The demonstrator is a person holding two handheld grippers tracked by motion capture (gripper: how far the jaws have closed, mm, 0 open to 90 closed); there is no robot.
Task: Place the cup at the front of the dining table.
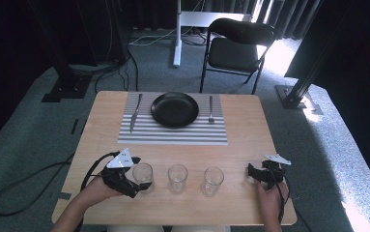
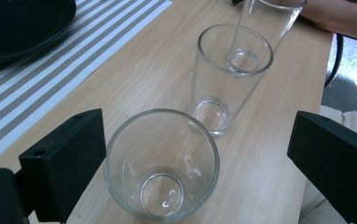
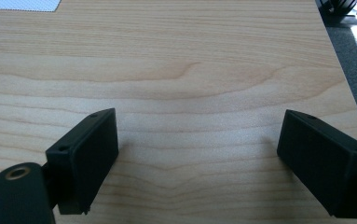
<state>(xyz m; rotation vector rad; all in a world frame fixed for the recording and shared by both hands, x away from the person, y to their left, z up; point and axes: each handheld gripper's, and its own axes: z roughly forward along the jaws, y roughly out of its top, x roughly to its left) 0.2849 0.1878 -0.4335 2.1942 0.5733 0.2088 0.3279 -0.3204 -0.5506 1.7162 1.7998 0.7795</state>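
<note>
Item 1: three clear empty tumblers, upright in a row along the near side of the wooden worktop [image 1: 250, 125]. Left glass [image 1: 142, 177] stands between the spread jaws of the left gripper [image 1: 144, 185]; in the left gripper view the near jaw lies just beside its wall, the far jaw well apart, and contact cannot be told. Middle glass [image 1: 177, 178] and right glass [image 1: 213, 181] stand free, apart from one another.

Item 2: right gripper [image 1: 256, 173], held low at the worktop's near right corner, jaws spread wide over bare wood with nothing between them, clear of the right glass.

Item 3: striped grey-and-white placemat [image 1: 173, 135] at the far middle of the worktop. On it: black plate [image 1: 175, 109], centred; knife [image 1: 135, 112] to its left; fork [image 1: 210, 109] to its right.

Item 4: black folding chair [image 1: 238, 48] on the carpeted floor beyond the worktop.
</note>
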